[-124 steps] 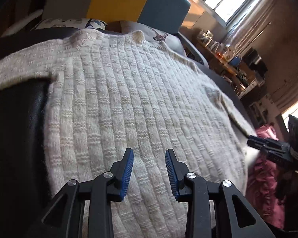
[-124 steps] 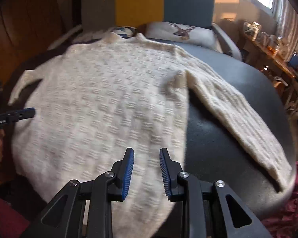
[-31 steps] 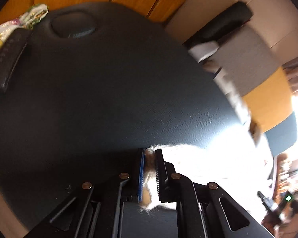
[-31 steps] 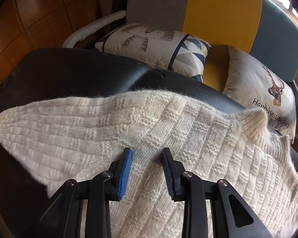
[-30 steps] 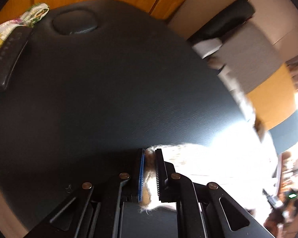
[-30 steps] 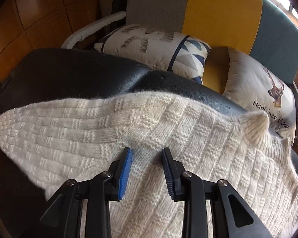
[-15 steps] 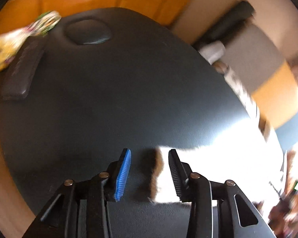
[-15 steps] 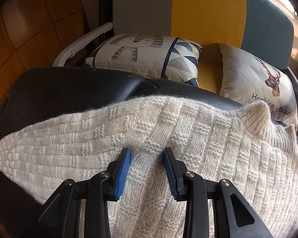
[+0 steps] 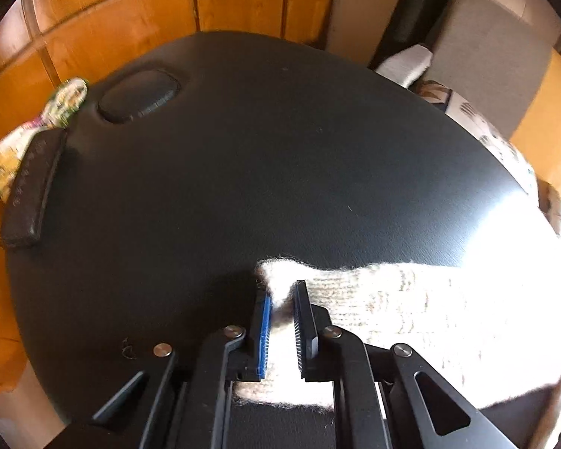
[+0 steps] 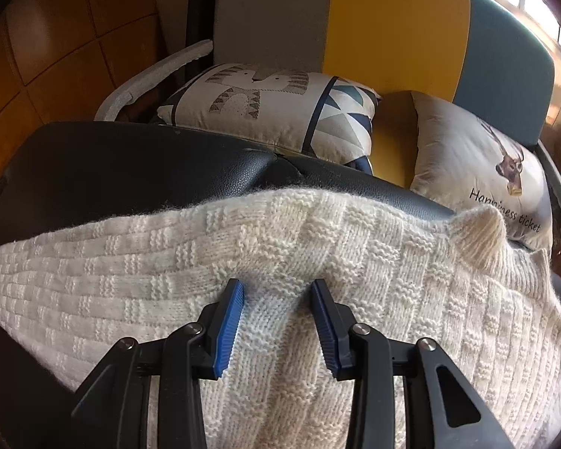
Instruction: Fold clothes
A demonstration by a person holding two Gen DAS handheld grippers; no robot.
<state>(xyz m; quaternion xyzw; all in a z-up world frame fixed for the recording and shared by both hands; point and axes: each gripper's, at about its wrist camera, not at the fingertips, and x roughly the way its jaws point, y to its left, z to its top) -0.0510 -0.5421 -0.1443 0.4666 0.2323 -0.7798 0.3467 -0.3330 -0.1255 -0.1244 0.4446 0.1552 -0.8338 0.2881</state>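
A cream knitted sweater (image 10: 131,262) lies spread on a black leather surface (image 10: 131,164), its collar (image 10: 478,232) at the right. My right gripper (image 10: 276,295) is open and presses down near the shoulder, with a raised ridge of knit between its fingers. In the left wrist view the sweater's sleeve (image 9: 392,307) runs in from the right, washed out by sunlight. My left gripper (image 9: 282,299) is shut on the sleeve's cuff (image 9: 276,273), low over the black surface (image 9: 243,168).
Two printed cushions (image 10: 273,104) (image 10: 478,172) lean on a grey, yellow and blue chair back (image 10: 392,18) behind the sweater. At the far left of the black surface lie a dark flat pad (image 9: 30,187) and a patterned cloth (image 9: 37,131). Wooden panels (image 9: 131,18) stand behind.
My left gripper opened half a second ago and has shut again on the cuff. The right gripper has pressed further into the knit, bunching a ridge between its fingers.
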